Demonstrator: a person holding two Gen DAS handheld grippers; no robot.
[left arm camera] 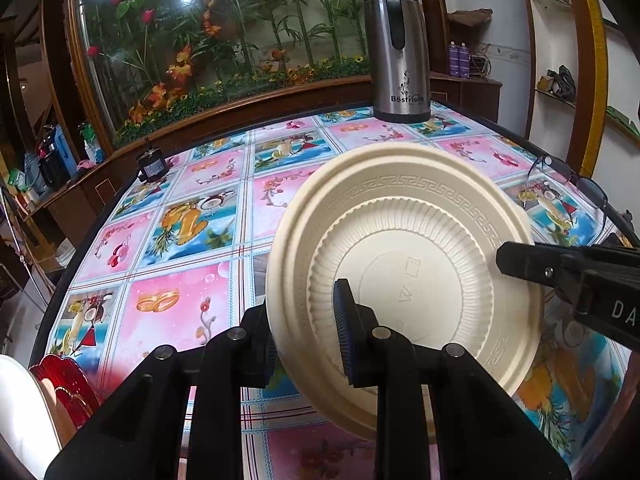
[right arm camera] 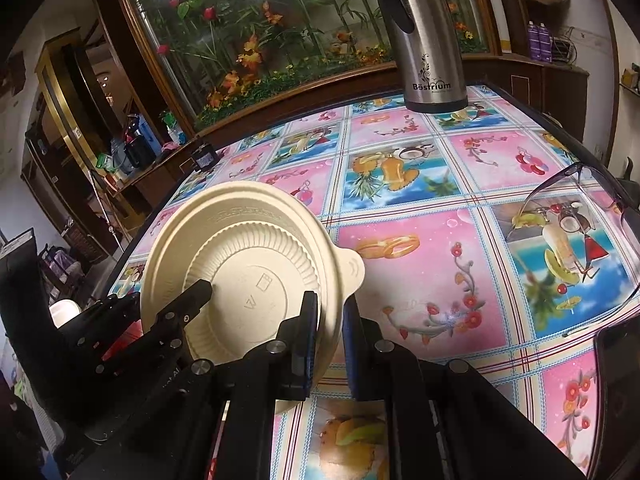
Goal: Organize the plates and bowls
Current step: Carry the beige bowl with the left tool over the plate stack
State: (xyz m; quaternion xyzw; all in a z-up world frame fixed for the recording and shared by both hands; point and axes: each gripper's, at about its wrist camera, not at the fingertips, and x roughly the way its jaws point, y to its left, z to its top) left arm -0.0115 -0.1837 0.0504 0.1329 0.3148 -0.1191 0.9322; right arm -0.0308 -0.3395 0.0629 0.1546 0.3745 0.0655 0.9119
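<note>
Both claws clamp the cream ribbed plastic bowl (left arm camera: 404,248) above the pink-and-blue picture tablecloth (right arm camera: 420,208): left gripper (left arm camera: 306,332) on one rim, right gripper (right arm camera: 330,340) opposite. Steel flask (left arm camera: 398,48) stands behind, before the flower display.

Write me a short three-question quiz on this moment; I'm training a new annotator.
1. True or false: both grippers grip the cream moulded-fibre bowl.
2. Which stands at the table's far edge?
A. steel thermos jug
B. glass vase
C. kettle
3. Fill in: the thin-framed eyeglasses lie on the ____ side of the patterned tablecloth, seen from the right wrist.

Key: 1 true, left gripper and right gripper each clamp its rim; 2 A; 3 right.
</note>
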